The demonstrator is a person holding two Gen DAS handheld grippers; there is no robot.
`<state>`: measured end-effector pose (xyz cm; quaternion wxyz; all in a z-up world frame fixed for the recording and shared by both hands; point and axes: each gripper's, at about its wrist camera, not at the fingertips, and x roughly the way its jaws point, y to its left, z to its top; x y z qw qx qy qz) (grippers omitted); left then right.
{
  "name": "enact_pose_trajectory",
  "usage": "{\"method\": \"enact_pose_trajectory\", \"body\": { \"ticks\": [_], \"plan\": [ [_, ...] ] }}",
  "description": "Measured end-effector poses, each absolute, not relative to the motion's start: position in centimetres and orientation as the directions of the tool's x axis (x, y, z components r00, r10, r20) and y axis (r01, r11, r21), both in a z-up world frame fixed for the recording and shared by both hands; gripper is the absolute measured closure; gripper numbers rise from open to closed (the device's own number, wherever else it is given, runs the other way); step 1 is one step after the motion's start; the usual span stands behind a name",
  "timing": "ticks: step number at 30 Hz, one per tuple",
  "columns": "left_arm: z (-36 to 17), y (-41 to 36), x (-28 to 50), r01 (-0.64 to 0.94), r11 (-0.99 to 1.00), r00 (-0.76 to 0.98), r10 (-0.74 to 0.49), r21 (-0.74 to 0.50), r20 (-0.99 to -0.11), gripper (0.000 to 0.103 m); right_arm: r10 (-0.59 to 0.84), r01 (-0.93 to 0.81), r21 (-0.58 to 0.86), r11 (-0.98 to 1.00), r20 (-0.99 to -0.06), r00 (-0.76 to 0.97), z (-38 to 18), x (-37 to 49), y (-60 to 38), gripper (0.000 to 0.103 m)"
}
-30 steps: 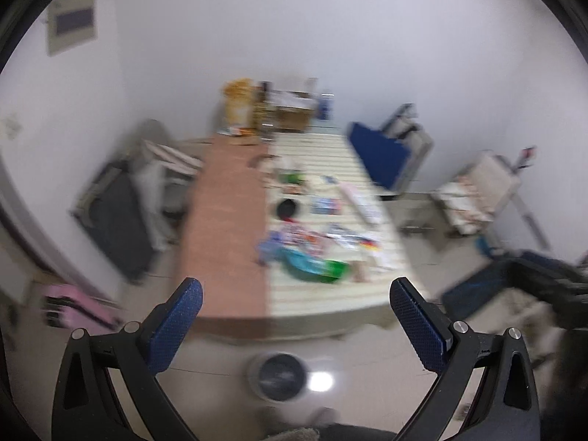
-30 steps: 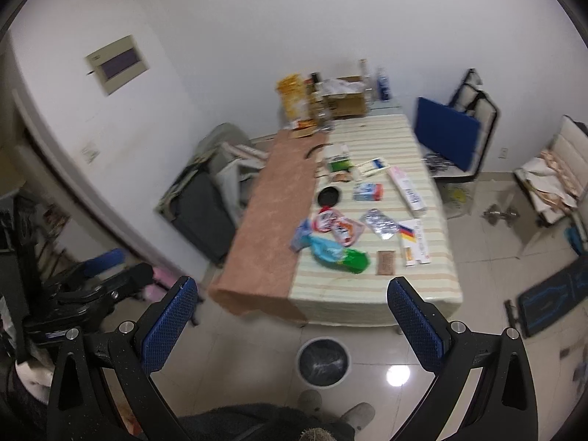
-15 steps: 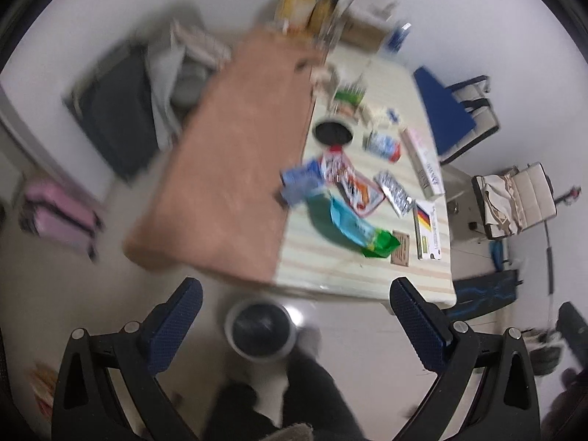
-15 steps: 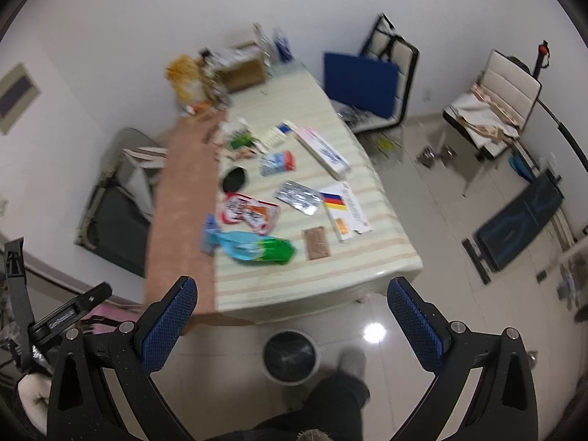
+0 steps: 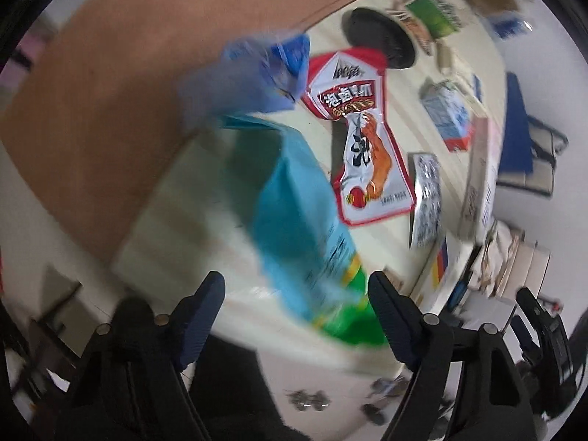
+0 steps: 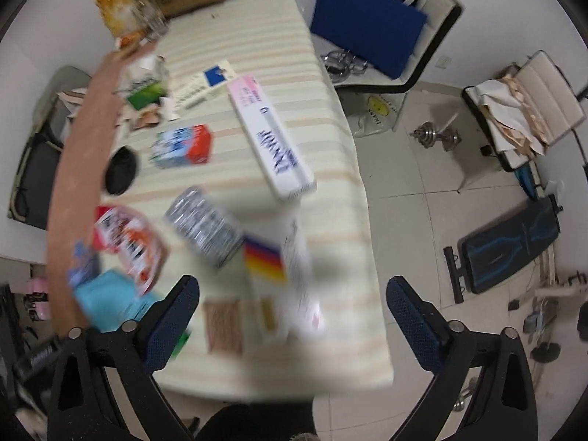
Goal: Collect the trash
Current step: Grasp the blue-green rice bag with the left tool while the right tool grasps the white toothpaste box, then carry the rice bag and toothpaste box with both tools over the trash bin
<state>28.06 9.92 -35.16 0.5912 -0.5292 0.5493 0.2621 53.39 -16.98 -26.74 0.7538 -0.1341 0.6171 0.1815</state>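
— Where does the trash lie?

— On the cream striped table (image 6: 323, 154): a blurred blue-and-green plastic snack bag (image 5: 305, 220) sits at its near edge, a red-and-white foil wrapper (image 5: 364, 139) just beyond it.

— And the claws?

— The left gripper (image 5: 294, 312) hangs above the bag, jaws narrowing, nothing pinched. The right gripper (image 6: 290, 316), spread wide and closing, hovers over a white carton with a black, red and yellow panel (image 6: 283, 272).
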Motion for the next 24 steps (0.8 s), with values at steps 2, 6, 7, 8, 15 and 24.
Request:
{"method": "enact_pose_trajectory", "body": {
  "ticks": [2, 6, 7, 8, 15, 24],
  "plan": [
    [-36.2, 9.8, 28.9, -0.902, 0.267, 0.263, -0.280, -0.339, -0.923, 0.038, 0.084, -0.457, 0.007, 0.890, -0.985, 0.149, -29.2, 56.5, -15.4, 0.015],
    [-36.8, 10.0, 29.7, -0.907, 0.264, 0.262, -0.258, -0.329, -0.930, 0.068, 0.061, -0.506, -0.006, 0.863, -0.992, 0.115, -33.0, 61.1, -11.8, 0.016],
    [-36.6, 10.1, 29.9, -0.906, 0.282, 0.252, -0.239, -0.316, -0.938, 0.070, 0.056, -0.518, -0.009, 0.855, -0.992, 0.110, -33.8, 62.0, -10.9, 0.016],
    [-36.1, 10.1, 29.9, -0.903, 0.311, 0.236, -0.215, -0.295, -0.948, 0.074, 0.052, -0.531, -0.012, 0.847, -0.993, 0.105, -34.8, 62.9, -9.7, 0.016],
    [-33.7, 10.5, 30.3, -0.875, 0.462, 0.126, -0.067, -0.143, -0.990, 0.079, 0.013, -0.587, -0.030, 0.809, -0.997, 0.070, -39.6, 65.9, -4.5, 0.047],
    [-28.4, 9.6, 31.5, -0.810, 0.585, 0.120, 0.097, -0.041, -0.988, 0.079, 0.108, -0.591, 0.033, 0.806, -0.990, 0.092, -37.5, 64.8, -4.6, 0.052]
  ]
}}
